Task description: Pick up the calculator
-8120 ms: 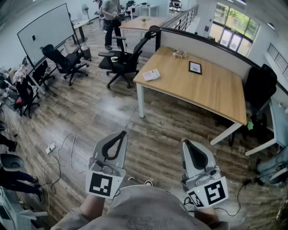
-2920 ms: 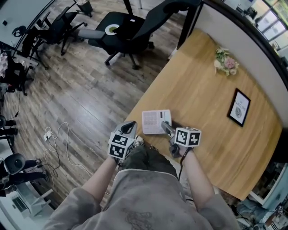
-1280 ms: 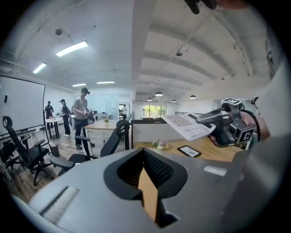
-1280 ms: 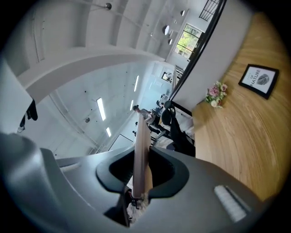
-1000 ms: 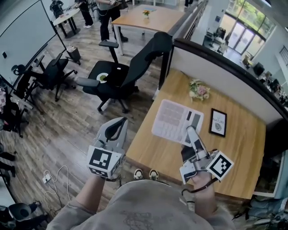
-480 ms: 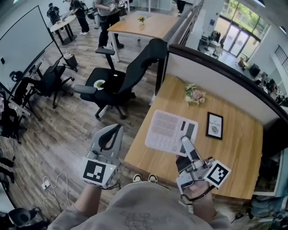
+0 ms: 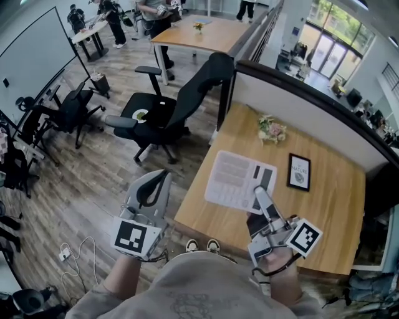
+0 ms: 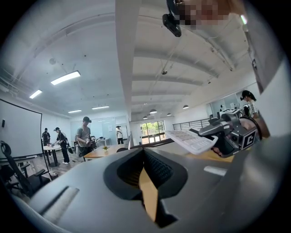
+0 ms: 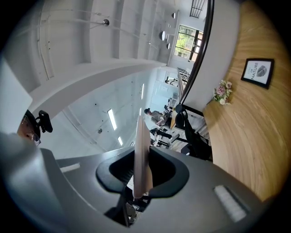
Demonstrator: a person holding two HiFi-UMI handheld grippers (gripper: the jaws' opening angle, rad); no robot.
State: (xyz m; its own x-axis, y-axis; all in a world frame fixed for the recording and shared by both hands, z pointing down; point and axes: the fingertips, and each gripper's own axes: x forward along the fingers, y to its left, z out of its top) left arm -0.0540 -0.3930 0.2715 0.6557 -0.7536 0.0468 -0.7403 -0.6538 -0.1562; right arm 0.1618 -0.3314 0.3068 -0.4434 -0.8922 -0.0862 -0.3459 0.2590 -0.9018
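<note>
The white calculator (image 7: 238,179) hangs in the air above the near edge of the wooden desk (image 7: 324,205). My right gripper (image 7: 258,194) is shut on its near edge, beside the dark display. In the right gripper view the calculator (image 9: 140,136) stands edge-on between the two jaws of the right gripper (image 9: 141,182). My left gripper (image 7: 158,182) hovers over the floor to the left of the desk, shut with nothing in it. From the left gripper view, its jaws (image 8: 146,179) meet, and the calculator (image 8: 191,140) shows off to the right.
On the desk stand a small flower bunch (image 7: 272,131) and a framed picture (image 7: 299,172). A black office chair (image 7: 177,103) sits by the desk's left corner. A partition wall (image 7: 293,93) runs behind the desk. People stand at the far tables (image 7: 156,12).
About three seconds ago the calculator lay flat on the desk with the right gripper at it; now it is held up off the desk. Over the last second the left gripper rose slightly.
</note>
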